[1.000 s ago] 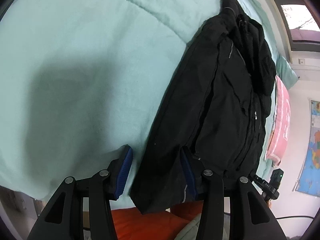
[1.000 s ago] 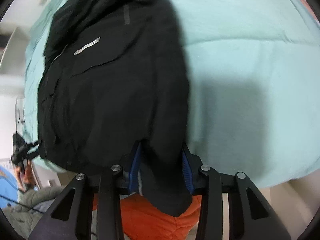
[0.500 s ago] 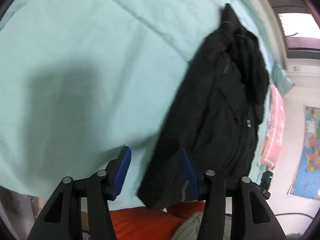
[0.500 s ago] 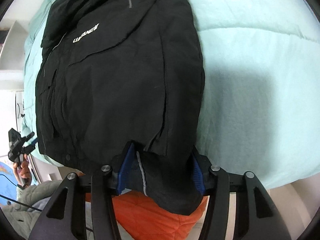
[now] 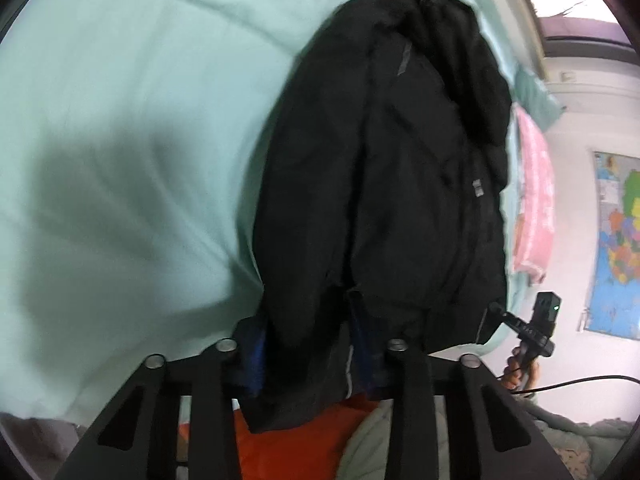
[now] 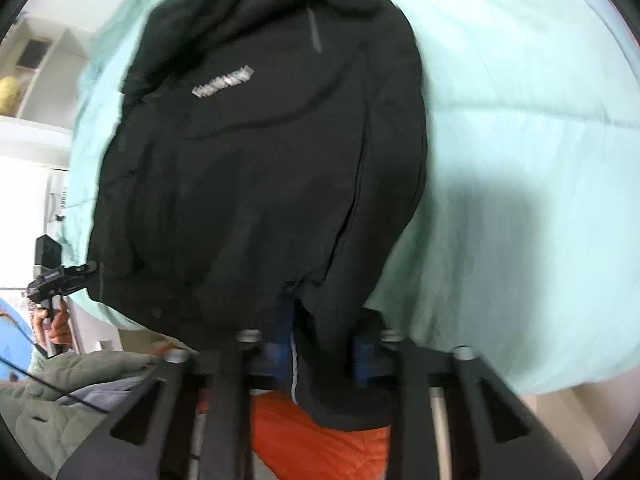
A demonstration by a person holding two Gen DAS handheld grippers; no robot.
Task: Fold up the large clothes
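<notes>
Both tongs just closing on jacket hem: left gripper, right gripper pinching fabric. I judge it soft, bulky, slippery; grip hem corners.

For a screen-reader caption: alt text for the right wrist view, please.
The right gripper is shut on the hem of a black jacket lying on a mint-green quilt. The left gripper holds the hem's other corner.
</notes>
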